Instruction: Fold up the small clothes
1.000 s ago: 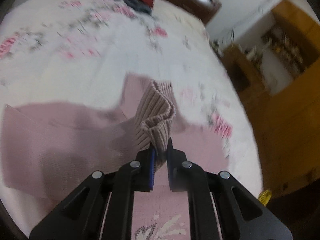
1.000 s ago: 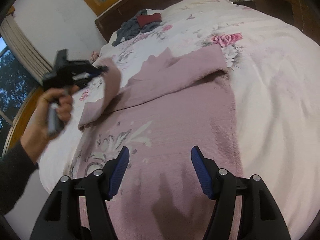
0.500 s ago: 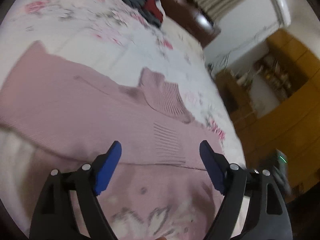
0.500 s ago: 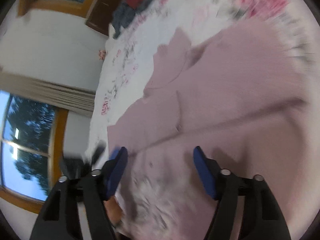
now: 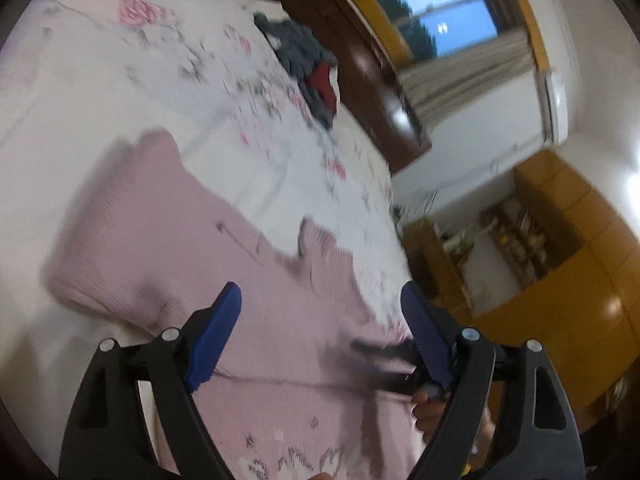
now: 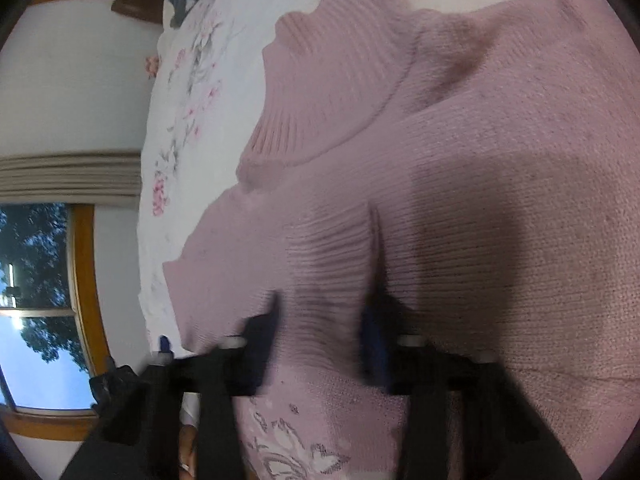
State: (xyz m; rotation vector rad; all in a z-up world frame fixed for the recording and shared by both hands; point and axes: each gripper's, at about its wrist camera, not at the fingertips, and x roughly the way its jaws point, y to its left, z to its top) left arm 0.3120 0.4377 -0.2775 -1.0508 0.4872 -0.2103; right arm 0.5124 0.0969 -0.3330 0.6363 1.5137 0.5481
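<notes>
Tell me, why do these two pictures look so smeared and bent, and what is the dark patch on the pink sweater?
Left wrist view: fisheye curving, motion blur across the pink sweater and bedspread. Right wrist view: knit fairly sharp, right gripper smeared by movement; the dark patch is a shadow.

Dim indoor light, dusk-blue window [image 5: 448, 12], heavy motion blur, fisheye-warped edges, soft shadows across the sweater [image 6: 460, 184].
</notes>
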